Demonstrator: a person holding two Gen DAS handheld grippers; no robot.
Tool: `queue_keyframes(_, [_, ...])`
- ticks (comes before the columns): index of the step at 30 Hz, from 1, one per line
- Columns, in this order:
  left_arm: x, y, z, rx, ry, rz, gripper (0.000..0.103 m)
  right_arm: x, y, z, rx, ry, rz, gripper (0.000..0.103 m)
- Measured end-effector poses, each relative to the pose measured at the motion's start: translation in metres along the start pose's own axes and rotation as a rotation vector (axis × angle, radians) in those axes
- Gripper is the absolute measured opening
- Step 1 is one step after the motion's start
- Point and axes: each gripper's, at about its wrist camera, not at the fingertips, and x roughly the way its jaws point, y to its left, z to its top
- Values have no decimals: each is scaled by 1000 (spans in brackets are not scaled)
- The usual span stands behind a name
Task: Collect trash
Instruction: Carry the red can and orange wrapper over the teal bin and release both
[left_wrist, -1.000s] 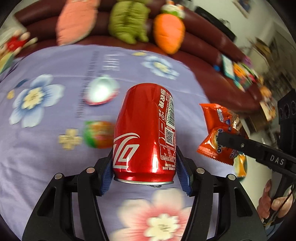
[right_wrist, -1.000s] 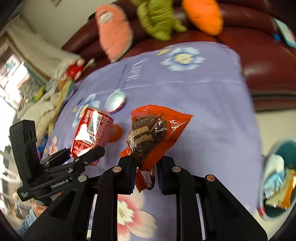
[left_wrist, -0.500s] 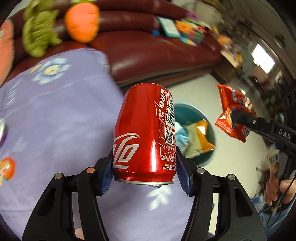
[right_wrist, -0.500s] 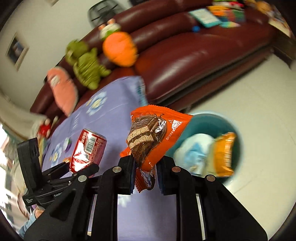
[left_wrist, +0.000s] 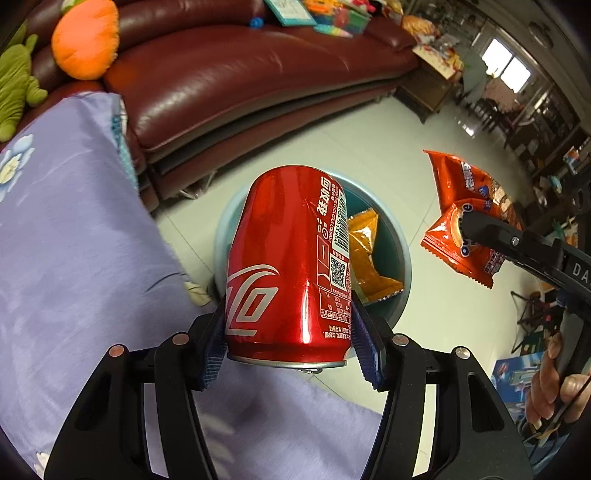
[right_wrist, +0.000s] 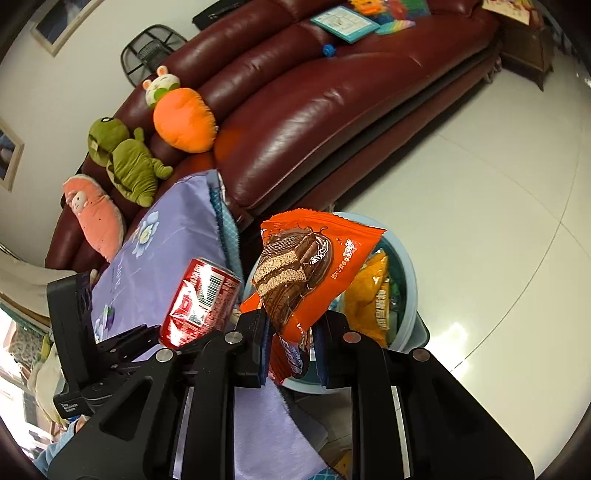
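My left gripper (left_wrist: 291, 354) is shut on a red cola can (left_wrist: 288, 258) and holds it upright in the air, in front of a light blue trash bin (left_wrist: 400, 251) on the floor. The can also shows in the right wrist view (right_wrist: 201, 299). My right gripper (right_wrist: 291, 343) is shut on an orange snack wrapper (right_wrist: 314, 266) with a chocolate wafer picture, held over the bin (right_wrist: 408, 273). In the left wrist view the wrapper (left_wrist: 465, 218) hangs right of the bin. A yellow-orange packet (right_wrist: 369, 299) lies in the bin.
A table with a purple flowered cloth (left_wrist: 66, 240) is at the left, its edge next to the bin. A dark red leather sofa (right_wrist: 314, 103) with plush toys (right_wrist: 184, 118) stands behind. The floor (right_wrist: 480, 192) is pale tile.
Both grippers have swung from over the table to the bin beside it, each holding its item. The bin is now closer and more central under both.
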Motion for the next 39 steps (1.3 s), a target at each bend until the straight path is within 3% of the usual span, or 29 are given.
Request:
queue_keyframes(5, [26, -8, 9, 11, 29, -8, 63, 6, -10, 4, 12, 7, -10, 18])
queue_keyframes(6, [28, -8, 10, 12, 32, -9, 67, 6, -11, 4, 14, 8, -13, 18])
queue_keyframes(8, [31, -8, 12, 14, 32, 11, 85, 9, -12, 5, 15, 11, -16, 18])
queue_keyframes(9, [32, -6, 12, 14, 23, 29, 87, 11, -12, 5, 14, 15, -18, 18])
queue_keyframes(26, [8, 24, -11, -56, 5, 15, 92, 40, 5, 12, -28, 76, -48, 21])
queue_keyframes(29, [2, 28, -16, -71, 0, 9, 92, 51, 11, 13, -38, 94, -66, 34])
queue_keyframes(31, [-1, 33, -18, -82, -5, 8, 92, 56, 12, 13, -39, 101, -81, 52])
queue_keyframes(39, [-15, 55, -24, -135, -22, -8, 92, 53, 16, 6, -24, 110, -123, 71])
